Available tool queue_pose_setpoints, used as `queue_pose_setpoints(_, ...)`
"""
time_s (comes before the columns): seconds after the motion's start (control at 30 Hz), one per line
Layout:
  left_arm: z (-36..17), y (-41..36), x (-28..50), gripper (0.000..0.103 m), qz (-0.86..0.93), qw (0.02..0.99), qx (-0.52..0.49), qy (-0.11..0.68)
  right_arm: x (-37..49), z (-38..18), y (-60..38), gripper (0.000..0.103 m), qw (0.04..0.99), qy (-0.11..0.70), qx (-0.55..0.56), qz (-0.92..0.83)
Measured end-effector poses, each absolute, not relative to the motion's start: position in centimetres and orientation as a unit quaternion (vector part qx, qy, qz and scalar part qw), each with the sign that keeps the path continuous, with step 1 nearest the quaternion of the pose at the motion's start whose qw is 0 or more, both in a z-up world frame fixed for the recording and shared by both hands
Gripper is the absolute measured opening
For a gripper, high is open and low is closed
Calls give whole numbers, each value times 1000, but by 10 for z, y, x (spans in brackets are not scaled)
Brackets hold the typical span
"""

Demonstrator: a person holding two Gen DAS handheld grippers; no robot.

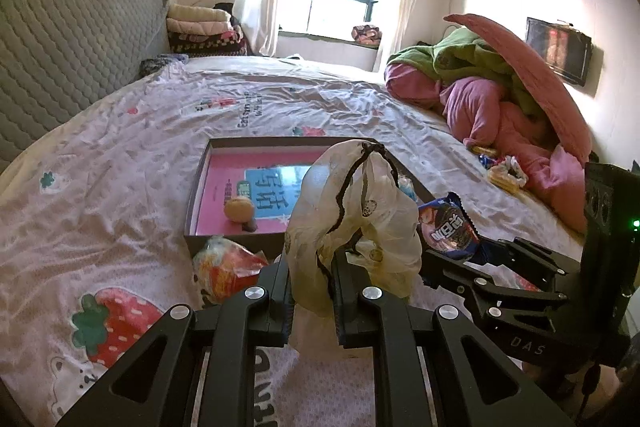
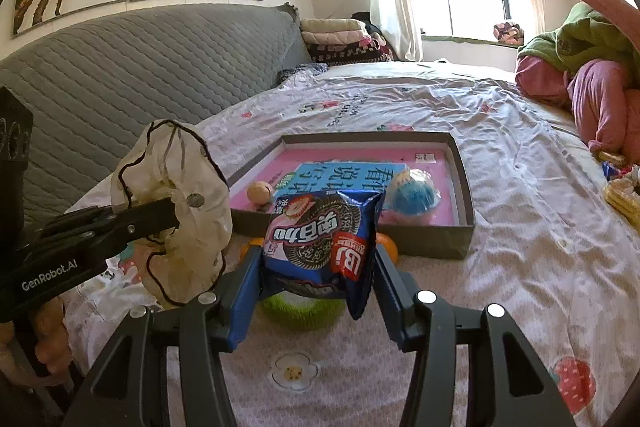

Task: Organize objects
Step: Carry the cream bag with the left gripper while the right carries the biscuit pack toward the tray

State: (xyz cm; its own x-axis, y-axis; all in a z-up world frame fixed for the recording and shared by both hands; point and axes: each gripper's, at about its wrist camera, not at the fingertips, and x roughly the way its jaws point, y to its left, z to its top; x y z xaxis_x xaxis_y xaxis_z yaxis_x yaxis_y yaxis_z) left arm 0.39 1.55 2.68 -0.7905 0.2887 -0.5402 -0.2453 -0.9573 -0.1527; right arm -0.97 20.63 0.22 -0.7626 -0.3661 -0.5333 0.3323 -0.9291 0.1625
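Bed (image 1: 120,155): it is covered by a pale sheet with strawberry prints, and all the things are lain on it.
Bedding heap (image 1: 500,87): pink and green quilts are piled at the far right side, well apart from the box.
Box (image 2: 460,163): a shallow grey box is placed in the middle of the bed; a pink and blue printed sheet is seen on its floor.
Already inside the box: a small round tan thing (image 1: 239,209) and a blue and white wrapped thing (image 2: 416,191) are lain there, so a part of the sorting is judged as done.
Plastic bag (image 1: 352,223): a crumpled whitish bag with a dark drawstring is held up just before the near wall of the box by the left tongs (image 1: 310,279), which are closed narrowly on its lower part.
Cookie packet (image 2: 324,239): a blue packet with a biscuit picture is clamped between the blue pads of the right tongs (image 2: 318,267), near the box but not yet over it.
Still outside: a red and orange packet (image 1: 228,267), a green ring (image 2: 300,311) and some wrapped snacks (image 1: 506,173) near the quilts are left on the sheet.
Progress: it is judged as near the middle; two things are carried, several are not yet collected.
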Motion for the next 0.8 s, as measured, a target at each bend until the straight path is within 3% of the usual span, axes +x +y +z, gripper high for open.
queue_pose_setpoints(0.8,35,18,-27,15,948,108,-298,-40,-27,15,209,53,172,-25,266,-948)
